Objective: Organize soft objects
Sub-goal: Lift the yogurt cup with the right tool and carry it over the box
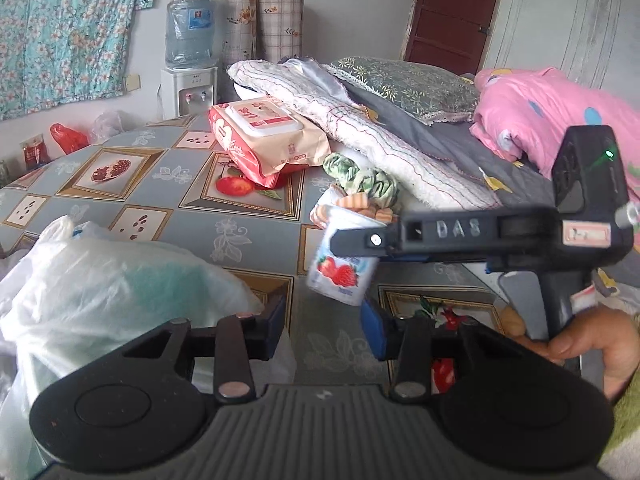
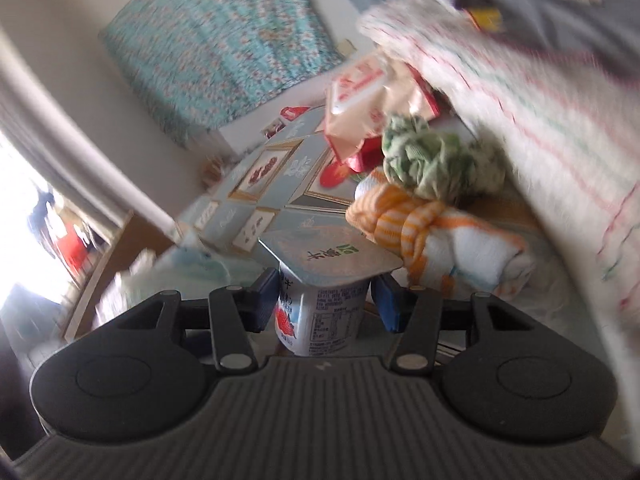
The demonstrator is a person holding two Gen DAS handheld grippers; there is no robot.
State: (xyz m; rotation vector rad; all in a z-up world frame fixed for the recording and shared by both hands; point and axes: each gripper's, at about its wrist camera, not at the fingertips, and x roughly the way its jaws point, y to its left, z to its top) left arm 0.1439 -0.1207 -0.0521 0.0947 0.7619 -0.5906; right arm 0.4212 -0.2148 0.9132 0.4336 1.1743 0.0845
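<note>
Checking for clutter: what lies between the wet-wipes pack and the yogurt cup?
In the left wrist view, a crumpled green cloth lies between the wet-wipes pack and the yogurt cup, beside bare tablecloth.

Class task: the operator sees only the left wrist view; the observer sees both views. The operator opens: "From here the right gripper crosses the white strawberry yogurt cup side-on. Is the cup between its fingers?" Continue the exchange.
Observer: Yes, the white strawberry yogurt cup stands between the right gripper's blue pads. I cannot tell whether both press on it.
Operator: Is its lid on?
Observer: Yes, a flat foil lid with a small green mark covers it.
Operator: What lies just beyond it?
Observer: A rolled white towel with orange stripes, close beside the lid's edge.
</note>
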